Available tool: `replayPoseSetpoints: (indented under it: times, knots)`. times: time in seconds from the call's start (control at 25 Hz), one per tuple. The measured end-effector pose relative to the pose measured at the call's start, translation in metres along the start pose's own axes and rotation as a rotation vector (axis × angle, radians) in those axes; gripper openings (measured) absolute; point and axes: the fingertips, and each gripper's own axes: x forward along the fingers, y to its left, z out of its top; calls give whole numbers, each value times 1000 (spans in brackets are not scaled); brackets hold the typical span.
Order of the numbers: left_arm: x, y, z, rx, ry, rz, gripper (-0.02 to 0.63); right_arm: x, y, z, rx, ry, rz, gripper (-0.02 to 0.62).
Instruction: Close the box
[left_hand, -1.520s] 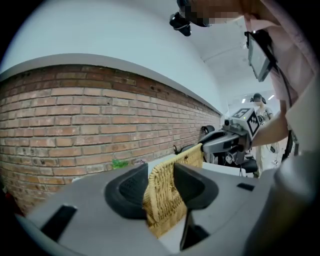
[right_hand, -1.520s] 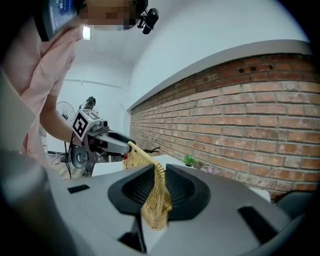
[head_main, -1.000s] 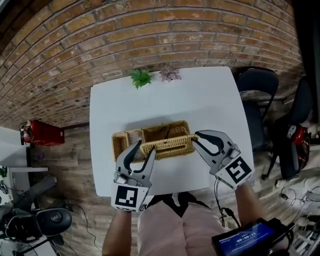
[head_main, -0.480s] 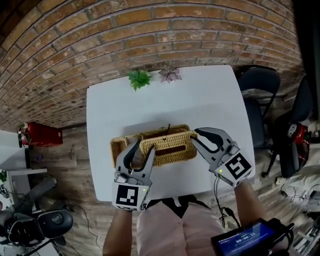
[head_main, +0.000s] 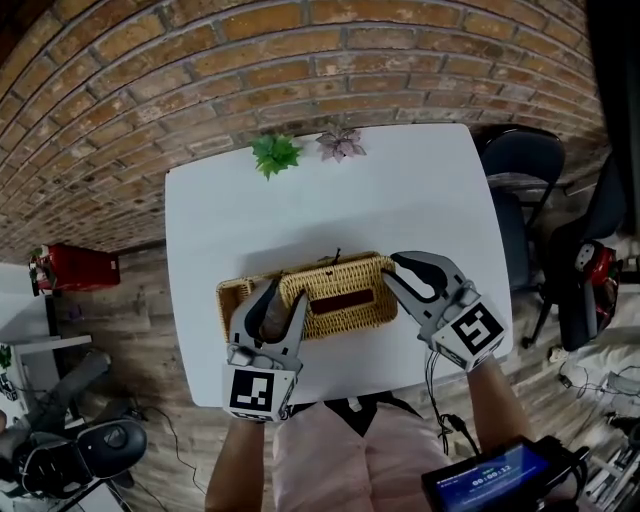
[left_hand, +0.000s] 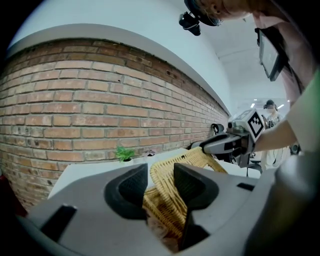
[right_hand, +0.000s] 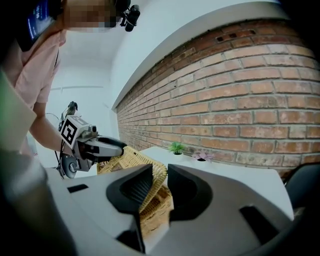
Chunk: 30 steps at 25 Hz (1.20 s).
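Observation:
A wicker box sits on the white table, near its front edge. Its woven lid lies nearly flat over the box, with a dark slot in its top. My left gripper is shut on the lid's front left edge, and the wicker rim fills the gap between the pads. My right gripper holds the lid's right end. Its jaws are opening, with the rim still between the pads. The box's left end stays uncovered beside the left gripper.
Two small potted plants, one green and one purplish, stand at the table's back edge against the brick wall. A black chair is to the right of the table. A red object lies on the floor at the left.
The lid has swung down from a raised tilt to lie almost flat on the box. Both grippers came down with it, still on its two ends.

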Motion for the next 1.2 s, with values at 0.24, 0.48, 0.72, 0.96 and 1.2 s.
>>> replayPoseSetpoints:
  times: [0.24,0.48,0.72,0.96,1.2]
  knots:
    - [4,12,-20,-30,57,6,170,11,-1,-7,18,-1,10,141]
    - [9,10,-23,-11,83,5,170,20,-6,-25,5,57,-12,147]
    - [12,11,-22,0,97,15,169,25,-4,-36,-29,104,-16,149]
    - [5,12,-13,-18,65,36,169,23,-7,-27,6,62,-25,149]
    - [-11,13,28,-17,-25,94,169,8,-4,3,28,2,-62,149]
